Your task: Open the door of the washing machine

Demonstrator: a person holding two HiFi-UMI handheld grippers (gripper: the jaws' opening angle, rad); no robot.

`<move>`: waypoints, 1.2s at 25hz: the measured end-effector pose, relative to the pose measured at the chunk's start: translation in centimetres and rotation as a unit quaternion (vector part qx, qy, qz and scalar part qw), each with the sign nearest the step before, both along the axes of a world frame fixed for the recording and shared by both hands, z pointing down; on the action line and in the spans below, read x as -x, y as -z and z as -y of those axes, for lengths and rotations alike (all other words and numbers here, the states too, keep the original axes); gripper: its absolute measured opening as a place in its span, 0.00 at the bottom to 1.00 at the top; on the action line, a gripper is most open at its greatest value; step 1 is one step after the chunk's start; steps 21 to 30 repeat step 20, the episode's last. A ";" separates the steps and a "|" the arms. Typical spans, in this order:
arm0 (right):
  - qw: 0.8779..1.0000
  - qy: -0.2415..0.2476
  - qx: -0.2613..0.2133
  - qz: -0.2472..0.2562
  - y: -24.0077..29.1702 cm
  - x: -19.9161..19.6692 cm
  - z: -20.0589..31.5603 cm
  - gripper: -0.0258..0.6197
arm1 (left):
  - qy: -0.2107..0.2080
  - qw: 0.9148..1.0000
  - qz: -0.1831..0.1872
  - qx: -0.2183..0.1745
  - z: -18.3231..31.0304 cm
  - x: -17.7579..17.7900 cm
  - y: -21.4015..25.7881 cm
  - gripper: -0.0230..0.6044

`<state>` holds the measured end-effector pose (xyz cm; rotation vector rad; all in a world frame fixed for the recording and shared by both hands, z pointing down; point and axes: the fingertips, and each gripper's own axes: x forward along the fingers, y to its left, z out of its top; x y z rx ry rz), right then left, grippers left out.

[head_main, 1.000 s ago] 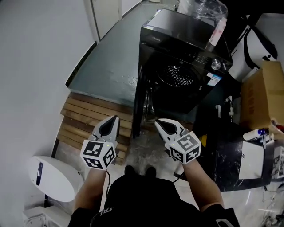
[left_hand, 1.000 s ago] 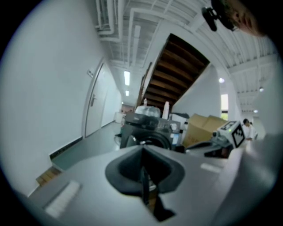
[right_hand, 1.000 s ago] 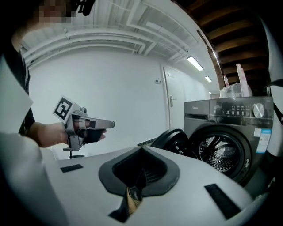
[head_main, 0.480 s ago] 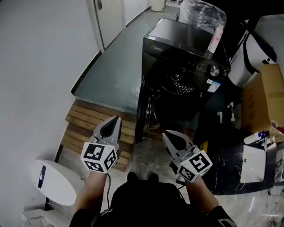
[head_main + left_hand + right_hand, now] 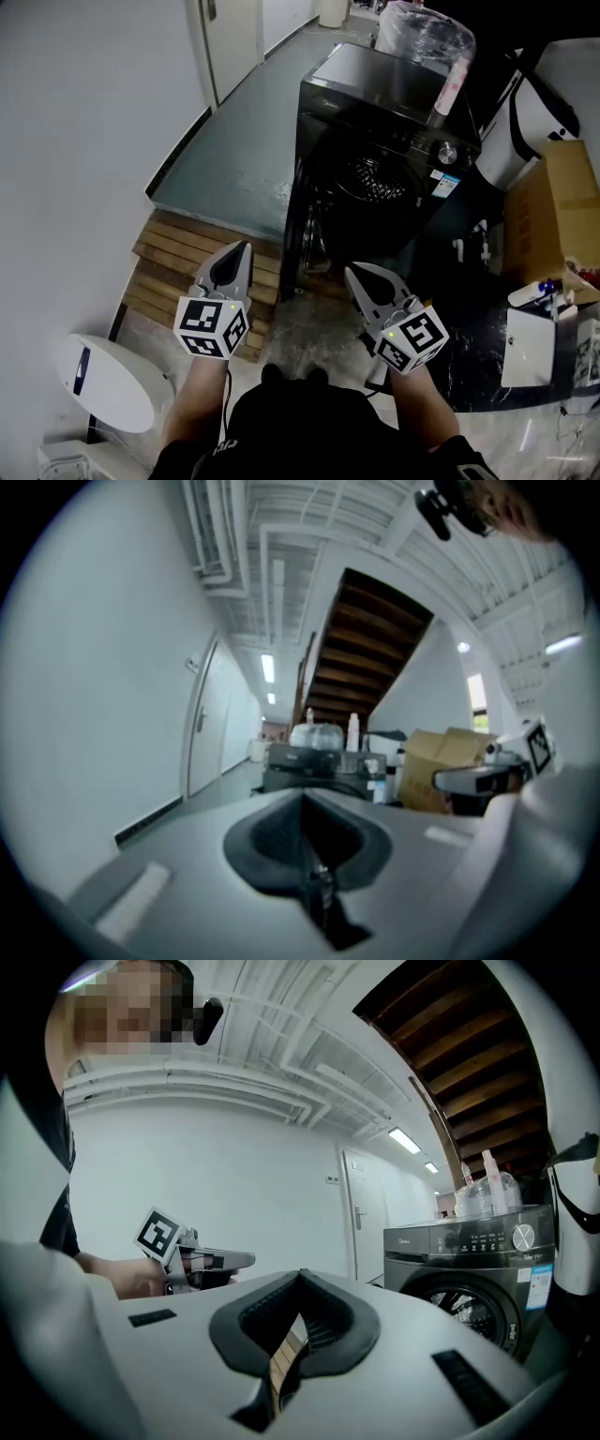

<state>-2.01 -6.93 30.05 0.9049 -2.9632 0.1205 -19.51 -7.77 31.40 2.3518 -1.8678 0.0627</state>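
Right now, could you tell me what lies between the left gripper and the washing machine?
In the head view, wooden slats and then the open door.

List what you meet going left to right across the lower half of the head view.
White rounded object → left gripper → right gripper → white box.

A slatted brown wooden pallet (image 5: 178, 267) lies by the white wall, and its far edge meets the grey-green painted floor (image 5: 234, 131). Near the pallet's closer corner sits a white oval plastic shell with a dark stripe (image 5: 105, 382). Over to the right stands a brown cardboard box (image 5: 551, 211), with a flat white rectangular carton (image 5: 528, 345) lying nearer. A white door (image 5: 232, 33) stands at the far end.
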 end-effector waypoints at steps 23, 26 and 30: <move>1.000 -0.003 0.005 0.010 -0.6 0.1 0.3 0.03 | -0.011 1.000 0.006 0.007 0.7 -0.6 0.1 0.04; 1.000 -0.003 0.005 0.010 -0.6 0.1 0.3 0.03 | -0.011 1.000 0.006 0.007 0.7 -0.6 0.1 0.04; 1.000 -0.003 0.005 0.010 -0.6 0.1 0.3 0.03 | -0.011 1.000 0.006 0.007 0.7 -0.6 0.1 0.04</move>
